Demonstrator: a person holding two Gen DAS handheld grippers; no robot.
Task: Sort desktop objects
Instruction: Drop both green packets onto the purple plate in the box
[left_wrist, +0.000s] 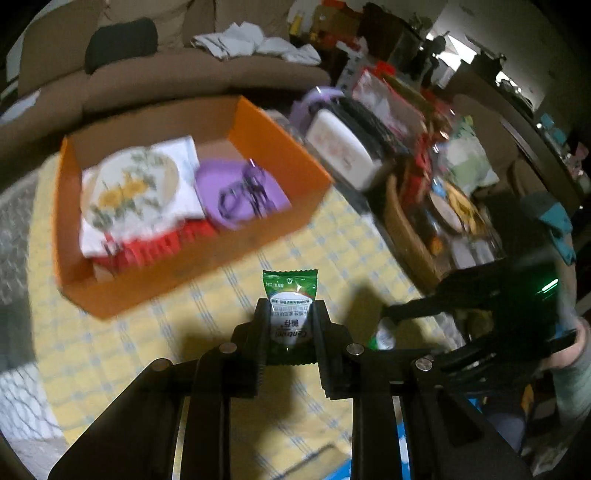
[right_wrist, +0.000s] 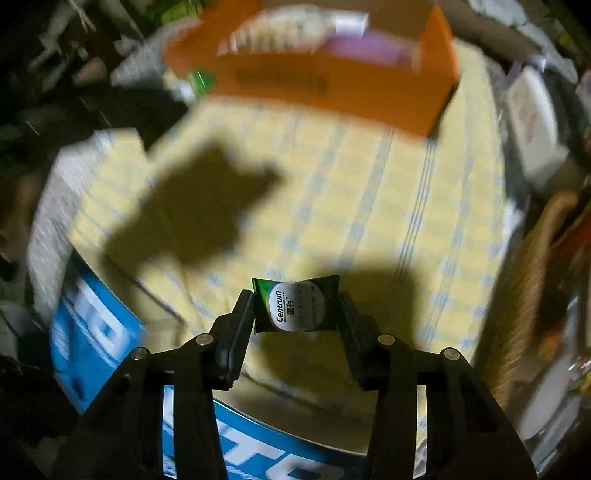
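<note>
Two green sachets with white round labels are held above the yellow checked cloth (right_wrist: 332, 203). My left gripper (left_wrist: 291, 308) is shut on one sachet (left_wrist: 289, 286), which stands upright between the pads. My right gripper (right_wrist: 296, 313) is shut on the other sachet (right_wrist: 300, 306), gripped by its two ends, with the word Centrum readable. An open orange box (left_wrist: 207, 266) lies beyond on the cloth and holds a floral plate, a purple item and a red item. In the right wrist view the orange box (right_wrist: 332, 92) is blurred at the top.
A white case (left_wrist: 340, 147) and a woven basket (left_wrist: 406, 229) of cluttered goods line the table's right side. A brown sofa (left_wrist: 184, 74) stands behind. A blue printed board (right_wrist: 99, 332) lies under the cloth's near edge.
</note>
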